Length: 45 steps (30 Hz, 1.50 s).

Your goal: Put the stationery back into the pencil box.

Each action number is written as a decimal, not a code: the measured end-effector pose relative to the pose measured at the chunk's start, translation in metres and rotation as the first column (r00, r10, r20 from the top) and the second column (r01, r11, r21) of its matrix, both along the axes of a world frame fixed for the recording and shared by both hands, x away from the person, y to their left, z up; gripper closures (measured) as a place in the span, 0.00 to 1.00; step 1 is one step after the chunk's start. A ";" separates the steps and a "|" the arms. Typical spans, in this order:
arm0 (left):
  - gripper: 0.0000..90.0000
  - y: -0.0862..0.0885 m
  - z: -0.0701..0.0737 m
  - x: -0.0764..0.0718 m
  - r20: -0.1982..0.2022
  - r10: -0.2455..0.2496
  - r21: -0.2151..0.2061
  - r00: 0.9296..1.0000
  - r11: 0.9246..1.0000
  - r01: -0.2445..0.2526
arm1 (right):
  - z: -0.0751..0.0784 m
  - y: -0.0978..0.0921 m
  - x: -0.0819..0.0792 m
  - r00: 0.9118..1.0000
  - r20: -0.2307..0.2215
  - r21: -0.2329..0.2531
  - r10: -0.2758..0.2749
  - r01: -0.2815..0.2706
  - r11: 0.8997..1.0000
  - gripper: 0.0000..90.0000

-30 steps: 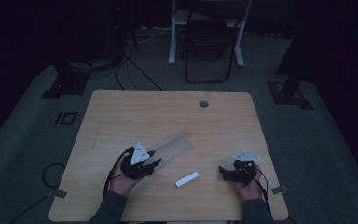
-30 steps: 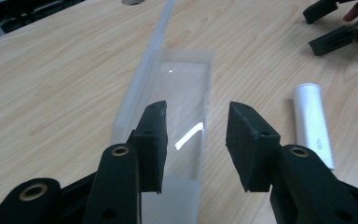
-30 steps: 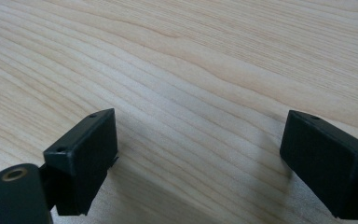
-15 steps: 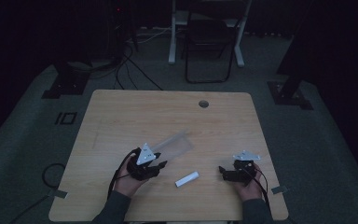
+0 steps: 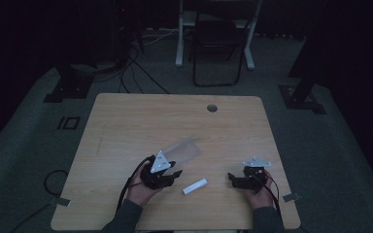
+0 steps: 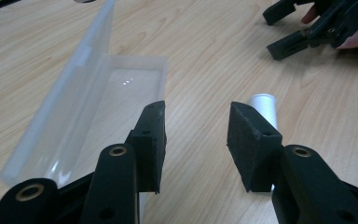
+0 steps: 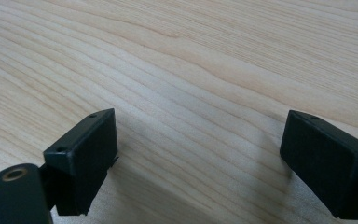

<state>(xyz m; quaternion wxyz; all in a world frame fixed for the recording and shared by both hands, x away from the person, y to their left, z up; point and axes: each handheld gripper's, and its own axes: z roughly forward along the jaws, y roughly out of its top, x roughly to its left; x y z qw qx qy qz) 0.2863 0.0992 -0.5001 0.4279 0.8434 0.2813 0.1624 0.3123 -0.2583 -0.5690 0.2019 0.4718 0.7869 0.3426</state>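
A small white cylinder (image 5: 194,186) lies on the wooden table (image 5: 175,116) near its front edge, between my two grippers. A clear plastic box (image 5: 182,148) with its lid up lies just behind my left gripper (image 5: 175,175). In the left gripper view the left gripper (image 6: 196,126) is open over bare wood. There the box (image 6: 98,98) is beside the left jaw and the cylinder (image 6: 263,105) sits partly behind the right jaw. My right gripper (image 5: 231,178) is to the right of the cylinder. In the right gripper view the right gripper (image 7: 200,140) is wide open over bare table.
A round cable hole (image 5: 212,108) sits near the table's far edge. A folding chair (image 5: 216,43) and stand bases (image 5: 68,87) are on the dark floor beyond. Cables (image 5: 126,187) trail from the left gripper over the front edge.
My left gripper has shifted a little to the right, closer to the white cylinder. The right gripper, the box and the cylinder have stayed put.
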 end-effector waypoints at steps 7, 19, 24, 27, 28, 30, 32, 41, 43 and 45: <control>0.63 -0.009 -0.002 -0.002 -0.010 -0.025 -0.002 1.000 1.000 0.025 | 0.000 0.000 0.000 1.000 0.000 0.000 0.000 0.000 1.000 0.12; 0.63 -0.016 -0.003 -0.004 -0.018 -0.044 -0.003 0.999 0.999 0.044 | 0.000 0.000 0.000 1.000 0.000 0.000 -0.001 0.001 1.000 0.12; 0.63 -0.021 -0.005 -0.006 -0.019 -0.052 0.004 0.998 0.999 0.052 | 0.000 0.000 0.000 1.000 0.000 0.001 0.000 0.000 1.000 0.12; 0.63 -0.024 -0.006 -0.007 -0.024 -0.058 -0.003 0.998 0.998 0.058 | 0.000 0.000 0.000 1.000 0.000 0.000 0.000 0.000 1.000 0.12; 0.63 -0.024 -0.006 -0.007 -0.026 -0.059 -0.004 0.998 0.998 0.059 | 0.000 0.000 0.000 1.000 0.000 0.000 0.000 0.000 1.000 0.12; 0.63 -0.026 -0.007 -0.007 -0.028 -0.061 -0.004 0.998 0.998 0.061 | 0.000 0.000 0.000 1.000 0.000 0.000 0.000 0.000 1.000 0.12; 0.63 -0.028 -0.008 -0.008 -0.032 -0.065 -0.002 0.997 0.998 0.065 | 0.000 0.000 0.000 1.000 0.000 0.000 0.000 0.000 1.000 0.12; 0.63 -0.033 -0.010 -0.009 -0.035 -0.079 0.008 0.996 0.997 0.080 | 0.000 0.000 0.000 1.000 0.000 0.000 0.000 0.000 1.000 0.12; 0.63 -0.034 -0.011 -0.010 -0.035 -0.082 0.011 0.996 0.997 0.082 | 0.000 0.000 0.000 1.000 0.000 0.000 0.000 0.000 1.000 0.12; 0.63 -0.035 -0.012 -0.010 -0.038 -0.083 0.011 0.996 0.996 0.083 | 0.000 0.000 0.000 1.000 0.000 0.000 0.000 0.000 1.000 0.12</control>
